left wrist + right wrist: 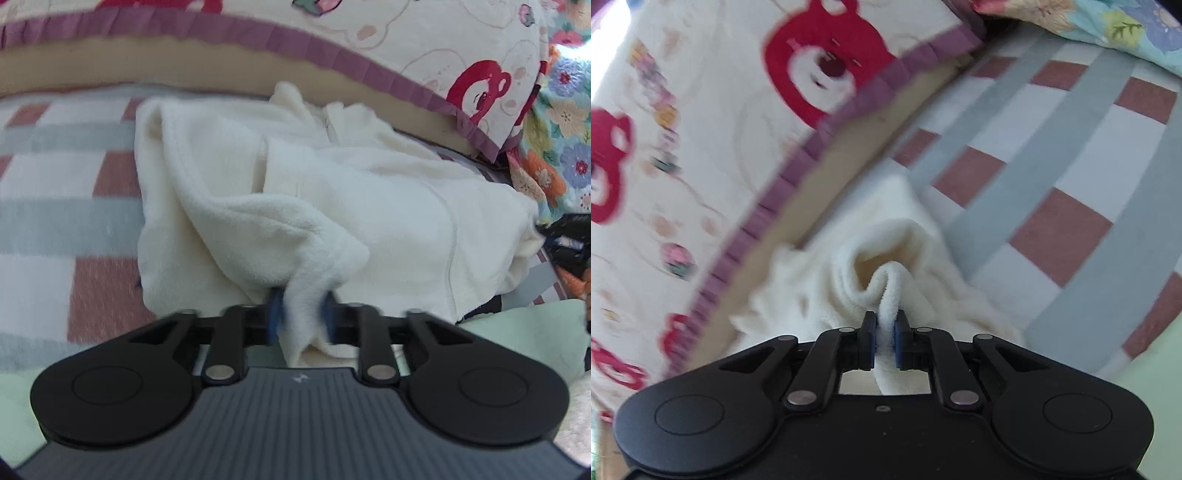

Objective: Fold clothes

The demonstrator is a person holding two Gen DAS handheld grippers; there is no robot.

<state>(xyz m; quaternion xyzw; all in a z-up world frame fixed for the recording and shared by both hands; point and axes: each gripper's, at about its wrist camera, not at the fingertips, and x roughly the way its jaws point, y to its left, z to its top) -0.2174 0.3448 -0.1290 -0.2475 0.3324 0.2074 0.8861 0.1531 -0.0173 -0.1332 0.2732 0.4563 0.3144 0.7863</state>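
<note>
Checked bedspread (55, 192) under bear-print pillow (480, 48), cream fleece garment (369, 192) spread between, both grippers clamped on its cloth.

Left gripper (301, 314) pinching a bunched near edge between blue pads; right gripper (885, 341) squeezed on a thin rolled fold. Likely risks: fleece sliding out of so slim a bite on lifting, or uneven pulls skewing the fold and dragging loose layers.
</note>
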